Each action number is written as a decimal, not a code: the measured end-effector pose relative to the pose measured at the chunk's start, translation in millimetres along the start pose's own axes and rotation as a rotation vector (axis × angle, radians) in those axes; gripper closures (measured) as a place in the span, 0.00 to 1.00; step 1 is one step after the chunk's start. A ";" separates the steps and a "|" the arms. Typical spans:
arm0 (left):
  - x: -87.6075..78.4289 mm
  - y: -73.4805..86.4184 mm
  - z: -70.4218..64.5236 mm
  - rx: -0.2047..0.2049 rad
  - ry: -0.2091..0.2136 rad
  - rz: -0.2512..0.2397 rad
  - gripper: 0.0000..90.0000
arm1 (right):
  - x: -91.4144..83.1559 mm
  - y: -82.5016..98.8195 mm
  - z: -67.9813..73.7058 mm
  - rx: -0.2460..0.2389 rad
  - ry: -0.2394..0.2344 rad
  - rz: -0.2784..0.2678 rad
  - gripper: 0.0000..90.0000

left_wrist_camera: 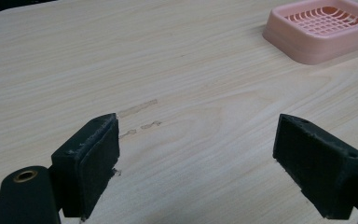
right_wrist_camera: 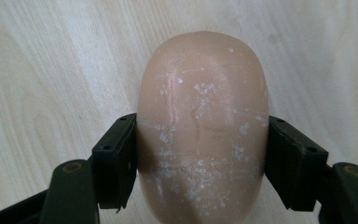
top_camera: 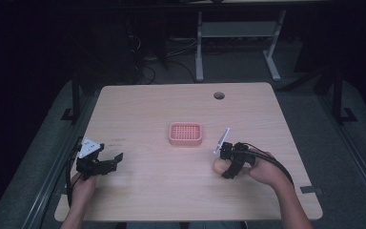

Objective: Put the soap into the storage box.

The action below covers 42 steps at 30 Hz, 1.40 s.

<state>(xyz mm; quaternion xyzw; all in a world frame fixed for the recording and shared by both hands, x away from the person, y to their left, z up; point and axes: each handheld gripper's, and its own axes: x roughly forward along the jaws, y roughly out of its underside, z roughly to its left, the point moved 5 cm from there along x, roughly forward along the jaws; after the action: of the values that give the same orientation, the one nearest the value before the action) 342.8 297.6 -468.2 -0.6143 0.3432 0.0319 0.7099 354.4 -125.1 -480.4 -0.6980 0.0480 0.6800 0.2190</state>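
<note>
tan soap bar flecked white; pink grid-patterned dish.

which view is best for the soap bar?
Right gripper view: the soap bar sits large and close between the right tongs, both pads pressing its sides. In the high view it's a small tan lump partly hidden by the tongs.

Soap bar, oval, tan, white scuff flecks on top, lying flat on the table, at 4 o'clock from the pink soap dish, near it.
</note>
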 end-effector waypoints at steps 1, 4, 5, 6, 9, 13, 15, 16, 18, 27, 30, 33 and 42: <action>-0.3 0.0 0.1 0.000 -0.001 0.000 0.16 | -3.8 -0.8 -0.5 0.001 0.001 -0.013 0.35; 0.1 0.0 0.1 -0.006 -0.001 -0.003 0.16 | -8.4 -1.4 -2.5 0.002 -0.002 -0.035 0.36; 0.5 0.1 0.0 -0.006 -0.001 -0.005 0.16 | -9.5 -1.4 -3.1 0.005 -0.006 -0.039 0.36; 0.5 0.3 0.0 -0.005 -0.001 0.001 0.16 | -10.0 -1.4 -4.1 0.005 -0.010 -0.045 0.35; 0.3 0.5 -0.5 0.000 0.001 0.007 0.16 | -9.6 -1.6 -5.8 0.007 -0.023 -0.050 0.36; 0.2 0.5 0.2 0.001 -0.002 0.007 0.16 | -10.2 -1.6 -9.6 0.013 -0.023 -0.055 0.36; 0.4 0.8 0.1 -0.003 -0.002 0.007 0.16 | -11.1 -2.1 -11.6 0.014 -0.023 -0.058 0.36; 0.4 0.7 0.0 -0.003 -0.001 0.007 0.16 | -11.8 -2.3 -12.3 0.018 -0.026 -0.063 0.35; 0.5 0.6 -0.3 0.000 0.000 0.007 0.16 | -12.8 -2.4 -14.5 0.021 -0.030 -0.073 0.36; 0.2 0.7 0.0 0.000 0.000 0.008 0.16 | -19.1 -8.8 -20.6 0.014 -0.023 -0.069 0.36; 0.4 0.9 0.0 -0.003 0.000 0.007 0.16 | -20.8 -11.9 -22.3 0.013 -0.024 -0.076 0.36; 0.4 0.7 0.1 -0.003 -0.001 0.006 0.16 | -21.3 -14.4 -24.2 0.006 -0.018 -0.069 0.36; 0.6 0.9 -0.1 -0.002 0.000 0.007 0.16 | -25.0 -22.0 -28.5 -0.001 -0.021 -0.088 0.36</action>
<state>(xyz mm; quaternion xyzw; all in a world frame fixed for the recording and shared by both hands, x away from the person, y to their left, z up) 342.8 297.5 -469.2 -0.6138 0.3450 0.0347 0.7092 387.1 -121.7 -451.4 -0.6924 0.0146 0.6771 0.2488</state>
